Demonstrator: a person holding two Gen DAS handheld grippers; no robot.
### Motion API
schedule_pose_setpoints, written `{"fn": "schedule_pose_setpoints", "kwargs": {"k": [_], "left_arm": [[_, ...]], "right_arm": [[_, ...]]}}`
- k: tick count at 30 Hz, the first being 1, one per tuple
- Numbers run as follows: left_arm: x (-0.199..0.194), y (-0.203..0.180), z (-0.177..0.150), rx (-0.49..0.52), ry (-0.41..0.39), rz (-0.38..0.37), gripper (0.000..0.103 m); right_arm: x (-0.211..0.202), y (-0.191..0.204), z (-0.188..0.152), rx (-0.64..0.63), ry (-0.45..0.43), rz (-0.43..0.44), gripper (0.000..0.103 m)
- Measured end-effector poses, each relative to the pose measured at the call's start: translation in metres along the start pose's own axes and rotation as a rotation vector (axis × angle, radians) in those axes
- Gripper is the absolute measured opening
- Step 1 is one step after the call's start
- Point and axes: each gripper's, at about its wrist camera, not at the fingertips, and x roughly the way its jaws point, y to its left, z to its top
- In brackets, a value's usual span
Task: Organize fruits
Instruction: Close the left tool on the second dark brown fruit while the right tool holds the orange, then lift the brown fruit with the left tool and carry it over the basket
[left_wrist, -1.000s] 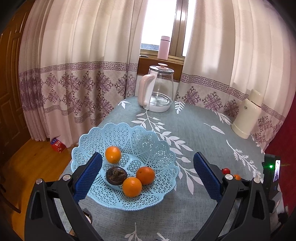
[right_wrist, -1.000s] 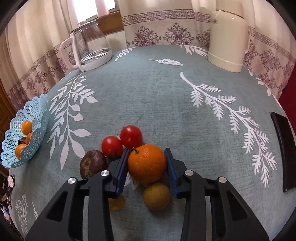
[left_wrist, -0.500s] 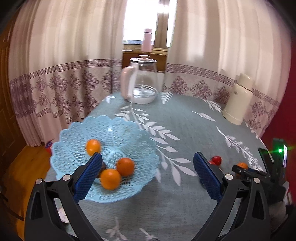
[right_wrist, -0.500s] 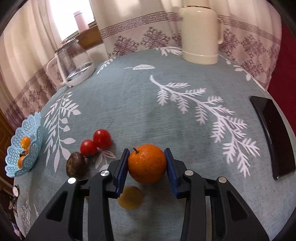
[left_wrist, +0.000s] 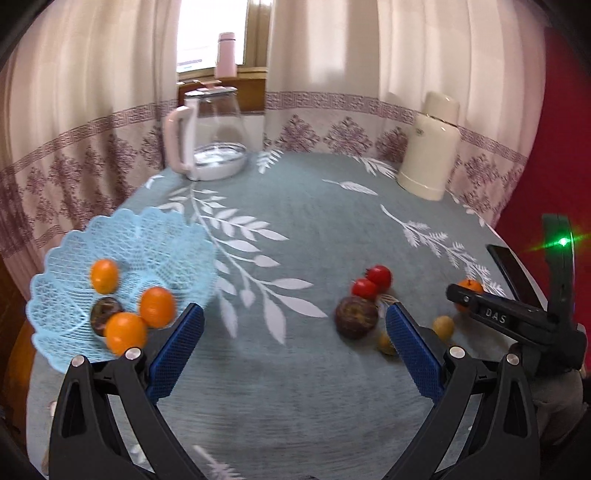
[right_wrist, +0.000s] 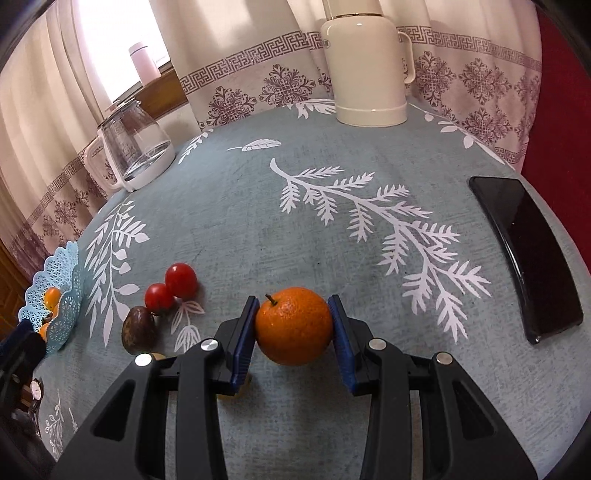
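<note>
Clamped from both sides, the orange (right_wrist: 293, 325) is sitting between the blue pads (right_wrist: 243, 341) of our right gripper (right_wrist: 294, 332), lifted a little above the teal tablecloth (right_wrist: 332, 229). We are holding our left gripper (left_wrist: 294, 352) with its jaws spread wide and nothing between them, hanging over bare cloth between the basket and the loose fruit. On our left, the light blue basket (left_wrist: 155, 236) is carrying three oranges (left_wrist: 157, 306) and one dark round fruit (left_wrist: 105, 309). Near the right gripper, two red tomatoes (right_wrist: 180, 280) are lying touching each other, with a dark brown fruit (right_wrist: 139, 329) just beside them and two small yellowish fruits (left_wrist: 442, 326) close by. We are also seeing a glass kettle (right_wrist: 135, 147), a cream thermos (right_wrist: 369, 66) and a black phone (right_wrist: 524, 254) farther off on the table.
</note>
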Motion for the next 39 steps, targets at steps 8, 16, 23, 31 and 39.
{"fn": "schedule_pose_setpoints", "kwargs": {"k": [8,16,23,31,39], "left_arm": [[0.031,-0.017,-0.002,0.011,0.085,-0.085,0.088],[0.065,-0.025,-0.003,0.001,0.173,-0.154,0.071],[0.087,-0.023,-0.005,-0.039,0.228,-0.197,0.061],[0.093,-0.024,-0.004,-0.045,0.232,-0.21,0.044],[0.09,-0.023,-0.004,-0.049,0.227,-0.215,0.043]], "right_arm": [[0.001,-0.004,-0.003,0.018,0.006,0.026,0.039],[0.003,-0.008,-0.004,0.043,0.009,0.043,0.039],[0.004,-0.009,-0.005,0.044,0.011,0.045,0.039],[0.005,-0.008,-0.006,0.04,0.015,0.045,0.039],[0.005,-0.009,-0.005,0.043,0.011,0.042,0.039]]}}
